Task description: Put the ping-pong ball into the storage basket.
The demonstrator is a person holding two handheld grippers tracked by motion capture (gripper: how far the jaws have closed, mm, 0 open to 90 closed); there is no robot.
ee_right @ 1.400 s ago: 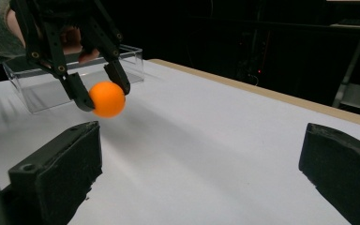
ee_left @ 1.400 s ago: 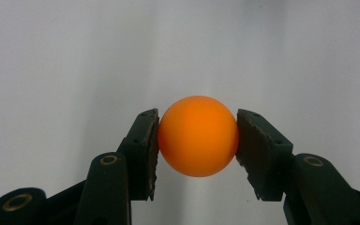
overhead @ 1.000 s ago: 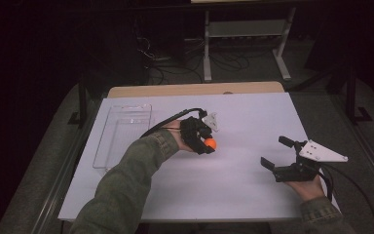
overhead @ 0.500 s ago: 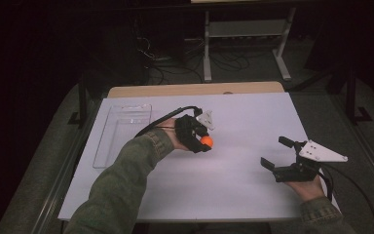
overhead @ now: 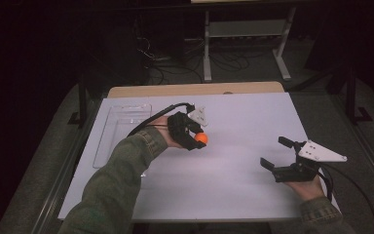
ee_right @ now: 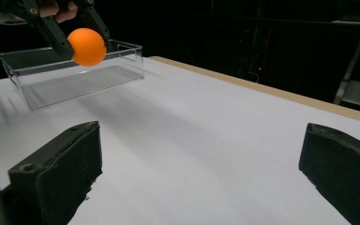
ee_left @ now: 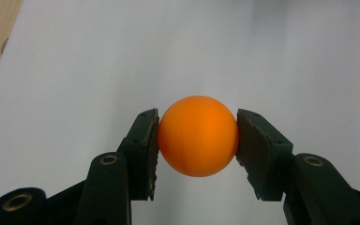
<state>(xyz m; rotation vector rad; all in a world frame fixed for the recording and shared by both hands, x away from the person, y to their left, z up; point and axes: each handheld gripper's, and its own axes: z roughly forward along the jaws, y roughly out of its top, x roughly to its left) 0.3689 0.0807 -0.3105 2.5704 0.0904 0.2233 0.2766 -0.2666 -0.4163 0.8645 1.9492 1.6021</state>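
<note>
In the high view, nearest the camera, the right gripper (overhead: pixel 272 155) is seen at about 4 o'clock on the white table (overhead: pixel 233 185), held low over the surface by a hand whose sleeve comes in from the bottom edge. Its jaws are spread wide apart with nothing between them — the same is shown in the right gripper view, where the two black pads (ee_right: pixel 61 164) stand far apart over bare white tabletop.

Farther in, towards 10 o'clock from the table's middle, the left gripper (overhead: pixel 198 138) is carried by a hand in an olive-green sleeve (overhead: pixel 121 170). An orange ball (overhead: pixel 201 138) is clamped between its jaws. In the left gripper view the ball (ee_left: pixel 198 136) is pressed on both sides by the pads (ee_left: pixel 151 150), at 9 and 3 o'clock on its round outline, and the white surface is seen behind it. In the right gripper view the held ball (ee_right: pixel 86 46) is seen raised clear of the table, at 11 o'clock from the open jaws.

Beyond and beside the left hand, at 9 o'clock on the table, a clear plastic tray (overhead: pixel 119 131) is set lengthwise near the left edge; in the right gripper view its walls (ee_right: pixel 75 79) are seen just behind the ball — whether the ball is over it or short of it cannot be told
</note>
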